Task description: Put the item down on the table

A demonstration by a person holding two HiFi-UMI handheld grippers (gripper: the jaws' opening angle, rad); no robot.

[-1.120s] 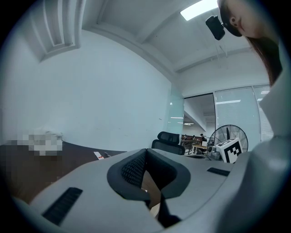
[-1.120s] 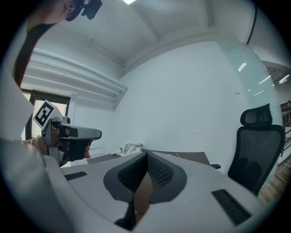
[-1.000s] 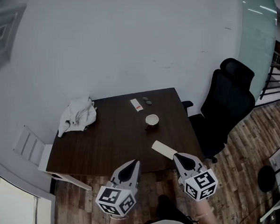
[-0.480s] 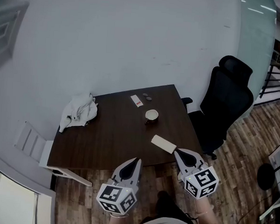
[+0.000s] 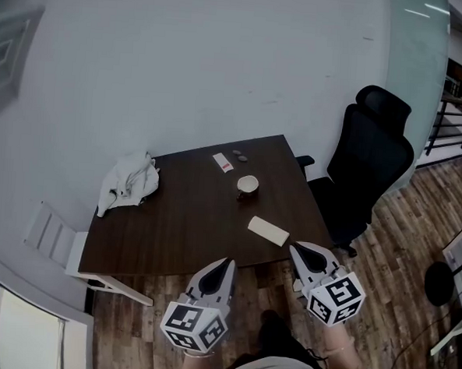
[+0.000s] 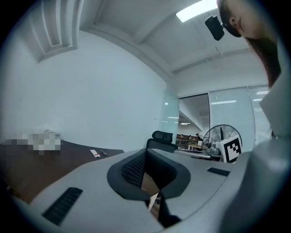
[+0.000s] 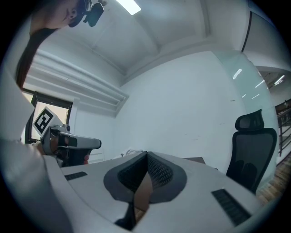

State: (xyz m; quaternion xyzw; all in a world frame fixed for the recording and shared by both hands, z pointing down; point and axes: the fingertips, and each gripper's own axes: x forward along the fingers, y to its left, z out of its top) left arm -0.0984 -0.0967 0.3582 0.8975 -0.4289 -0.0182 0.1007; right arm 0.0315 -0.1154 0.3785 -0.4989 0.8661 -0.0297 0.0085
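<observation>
While the beige item (image 5: pixel 269 230) lies flat on the dark worktop (image 5: pixel 174 223), the left tool (image 5: pixel 226 263) and right tool (image 5: pixel 296 249) hang below it in frame. Both are closed together, empty.

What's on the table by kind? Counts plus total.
white cloth: 1
cup: 1
flat beige block: 1
white slip with red mark: 1
small dark pieces: 2
Total: 6
</observation>
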